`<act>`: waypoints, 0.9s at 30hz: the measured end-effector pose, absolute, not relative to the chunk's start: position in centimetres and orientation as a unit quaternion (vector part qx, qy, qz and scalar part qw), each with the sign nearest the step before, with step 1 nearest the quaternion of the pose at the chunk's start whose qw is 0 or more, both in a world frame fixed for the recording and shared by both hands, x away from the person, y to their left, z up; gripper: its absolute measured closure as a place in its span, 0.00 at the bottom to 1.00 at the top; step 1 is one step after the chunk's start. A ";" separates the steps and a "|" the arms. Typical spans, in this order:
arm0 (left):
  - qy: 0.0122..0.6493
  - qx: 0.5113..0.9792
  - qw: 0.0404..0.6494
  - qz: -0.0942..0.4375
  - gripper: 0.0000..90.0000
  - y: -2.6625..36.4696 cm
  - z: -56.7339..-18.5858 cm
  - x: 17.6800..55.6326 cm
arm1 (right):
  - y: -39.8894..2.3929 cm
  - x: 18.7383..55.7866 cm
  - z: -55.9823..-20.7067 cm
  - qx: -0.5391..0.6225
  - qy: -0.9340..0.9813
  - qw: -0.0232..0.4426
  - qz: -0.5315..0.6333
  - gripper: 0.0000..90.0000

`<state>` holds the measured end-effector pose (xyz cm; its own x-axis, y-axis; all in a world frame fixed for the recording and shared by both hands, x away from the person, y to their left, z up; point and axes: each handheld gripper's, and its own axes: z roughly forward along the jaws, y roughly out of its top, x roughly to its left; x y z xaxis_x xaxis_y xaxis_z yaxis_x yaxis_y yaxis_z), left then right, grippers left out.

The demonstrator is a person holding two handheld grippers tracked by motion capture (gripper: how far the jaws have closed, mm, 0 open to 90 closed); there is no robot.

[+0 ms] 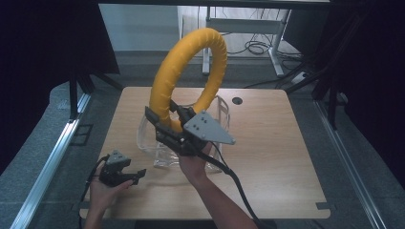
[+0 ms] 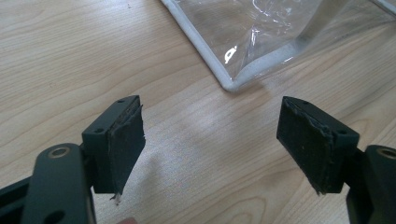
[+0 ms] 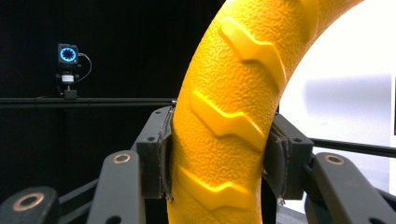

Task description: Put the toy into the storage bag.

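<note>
I have the right tongs (image 1: 175,128) clamped on the yellow ring (image 1: 191,71), and in the right gripper view both pads press flat against its ribbed sides (image 3: 224,140), one jaw on each flank of the tube. The grip sits low on the ring's arc, so the rest of the loop stands up and away from the tongs, rising well above my right hand (image 1: 193,164). I judge I hold it there because the bottom of the loop is the part that must stay under control while the ring hangs over the clear bag (image 1: 148,138). The bag sits on the table (image 1: 267,143) directly beneath and just beyond these tongs, its mouth facing up, so the ring is lifted off the wood and held over that opening. Whether it is going in or coming out I cannot tell.

The left tongs (image 1: 125,174) are wide apart and hold nothing. In the left gripper view bare wood lies between the two pads (image 2: 122,140), and a corner of the bag (image 2: 229,86) lies ahead of the jaws, a little toward the right pad, not touching either. My left hand (image 1: 102,188) rests low at the table's near edge, so these tongs wait beside the bag, well apart from the ring. I read that as readiness: spread and aimed at the bag's seam, they could pinch the edge to steady it. The film looks thin and slack, so it will likely shift if the ring brushes it.
</note>
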<state>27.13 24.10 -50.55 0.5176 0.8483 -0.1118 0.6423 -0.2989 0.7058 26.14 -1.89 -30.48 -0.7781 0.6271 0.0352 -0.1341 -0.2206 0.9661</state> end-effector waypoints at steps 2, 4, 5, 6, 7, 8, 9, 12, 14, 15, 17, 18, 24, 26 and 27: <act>0.471 0.793 0.360 0.143 0.26 24.1 -50.6 27.1 | -1.5 26.0 -30.7 0.216 0.570 0.258 0.749 0.54; 0.471 0.793 0.359 0.143 0.26 24.0 -50.6 27.1 | -0.9 25.8 -31.0 0.219 0.567 0.263 0.749 0.54; 0.471 0.793 0.359 0.143 0.26 24.0 -50.6 27.2 | -0.4 25.7 -31.3 0.219 0.566 0.265 0.750 0.54; 0.470 0.794 0.359 0.142 0.26 24.0 -50.6 27.2 | -0.1 25.6 -31.4 0.219 0.564 0.269 0.749 0.54; 0.470 0.794 0.359 0.142 0.26 24.0 -50.6 27.2 | 0.2 25.5 -31.6 0.219 0.566 0.273 0.746 0.54; 0.470 0.794 0.359 0.142 0.26 24.0 -50.6 27.2 | 0.6 25.5 -31.8 0.219 0.564 0.280 0.745 0.54; 0.470 0.794 0.359 0.142 0.26 24.0 -50.6 27.2 | 0.8 25.5 -32.0 0.221 0.563 0.285 0.744 0.54; 0.470 0.794 0.358 0.141 0.26 24.0 -50.6 27.2 | 1.5 25.5 -32.5 0.228 0.552 0.297 0.745 0.54; 0.469 0.795 0.358 0.141 0.26 23.9 -50.7 27.2 | 1.7 25.5 -32.7 0.230 0.550 0.296 0.746 0.54; 0.469 0.795 0.358 0.141 0.26 23.9 -50.7 27.2 | 1.9 25.5 -32.8 0.232 0.549 0.297 0.746 0.54; 0.468 0.796 0.358 0.140 0.26 23.9 -50.7 27.2 | 2.2 25.6 -33.1 0.237 0.546 0.303 0.744 0.54; 0.467 0.796 0.358 0.140 0.26 23.9 -50.7 27.2 | 2.3 25.6 -33.3 0.238 0.543 0.305 0.745 0.54; 0.467 0.797 0.357 0.140 0.26 23.9 -50.7 27.2 | 2.5 26.0 -34.2 0.253 0.544 0.303 0.741 0.54; 0.466 0.798 0.356 0.140 0.26 23.9 -50.7 27.2 | 2.5 26.1 -34.5 0.260 0.542 0.303 0.739 0.54; 0.466 0.798 0.356 0.140 0.26 23.9 -50.7 27.2 | 2.5 26.1 -34.6 0.260 0.542 0.304 0.739 0.54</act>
